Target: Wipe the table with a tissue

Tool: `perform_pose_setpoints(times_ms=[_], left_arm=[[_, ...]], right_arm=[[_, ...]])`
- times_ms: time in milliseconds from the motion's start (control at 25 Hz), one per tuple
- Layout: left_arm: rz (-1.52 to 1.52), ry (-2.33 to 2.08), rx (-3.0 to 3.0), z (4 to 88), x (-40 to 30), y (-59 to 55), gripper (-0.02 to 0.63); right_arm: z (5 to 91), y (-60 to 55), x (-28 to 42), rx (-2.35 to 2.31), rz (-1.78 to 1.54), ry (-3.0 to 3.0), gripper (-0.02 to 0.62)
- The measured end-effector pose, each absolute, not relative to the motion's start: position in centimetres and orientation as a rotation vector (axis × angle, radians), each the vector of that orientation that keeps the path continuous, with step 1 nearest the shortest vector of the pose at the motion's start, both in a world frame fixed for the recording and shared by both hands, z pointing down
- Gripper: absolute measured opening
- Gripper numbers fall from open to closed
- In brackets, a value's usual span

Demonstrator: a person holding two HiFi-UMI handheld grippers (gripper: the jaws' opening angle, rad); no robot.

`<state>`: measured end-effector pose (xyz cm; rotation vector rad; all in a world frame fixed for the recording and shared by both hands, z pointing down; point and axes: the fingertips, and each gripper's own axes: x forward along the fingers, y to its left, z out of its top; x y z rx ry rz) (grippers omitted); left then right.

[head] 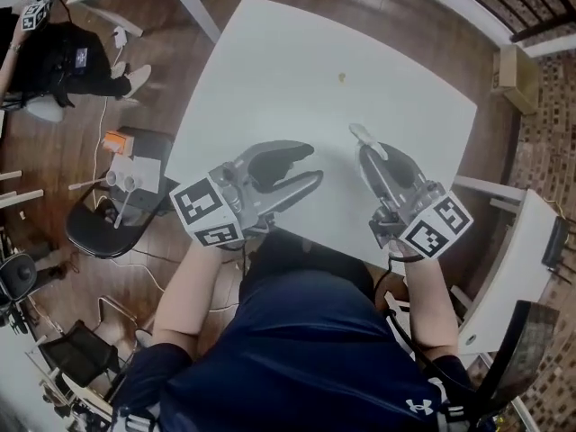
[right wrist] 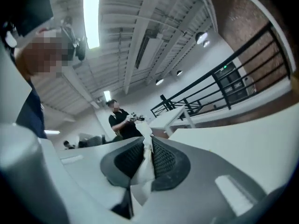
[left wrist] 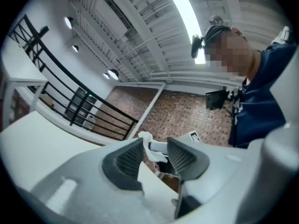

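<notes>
**Tongs, right** (head: pixel 362 140): pressed together and pinching the tissue (head: pixel 355 130). In the right gripper view I am seeing the white paper squeezed flat between the ribbed pads. One crumpled end is poking past the tips and the other is hanging back toward the hinge.

**Tongs, left** (head: pixel 313 165): spread and holding nothing. In the left gripper view I am looking through the gap at the other tongs' tip and its paper. They lie beyond the pads, not between them.

**Tissue:** its long axis is running along the right tongs, which in the head view are pointing to about 11 o'clock. From the left tongs' tips it is lying at 2 o'clock, near but apart. The right hand is the one carrying it, so I am judging the wiping stroke to be that hand's. I cannot tell whether the paper is touching the tabletop.

**Table** (head: pixel 297 61): white and bare apart from a small yellowish speck (head: pixel 341 77) at 12 o'clock from the tissue, some way off.

**Open room:** the widest stretch is lying from 10 to 12 o'clock.

**Edges:**
- The near edge is sitting at 6 o'clock under my forearms.
- The right-hand edge is running close by at 3 o'clock, with a second table (head: pixel 504 268) beyond it.
- I am treating the right side as the tight one.
</notes>
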<state>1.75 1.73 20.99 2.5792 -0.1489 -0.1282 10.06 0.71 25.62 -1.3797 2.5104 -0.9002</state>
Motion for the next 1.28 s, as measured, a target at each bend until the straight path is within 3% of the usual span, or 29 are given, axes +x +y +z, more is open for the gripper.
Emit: perform_pose_setpoints(times_ms=[400, 800, 1160, 1280], left_arm=[[0.051, -0.818, 2.389, 29.0, 0.5, -4.0, 0.140], [0.072, -0.836, 2.251, 36.5, -0.7, -6.4, 0.137], [0.051, -0.832, 2.231, 38.0, -1.4, -7.4, 0.133], [0.041, -0.833, 2.219, 38.1, -1.4, -7.4, 0.130]], right_arm=[[34.5, -8.0, 20.0, -1.852, -0.721, 2.706, 0.034], [43.5, -14.6, 18.8, -1.898, -0.820, 2.981, 0.034], [49.0, -17.0, 20.6, -2.089, -0.776, 3.275, 0.037], [49.8, -17.0, 20.5, -2.062, -0.838, 3.280, 0.070]])
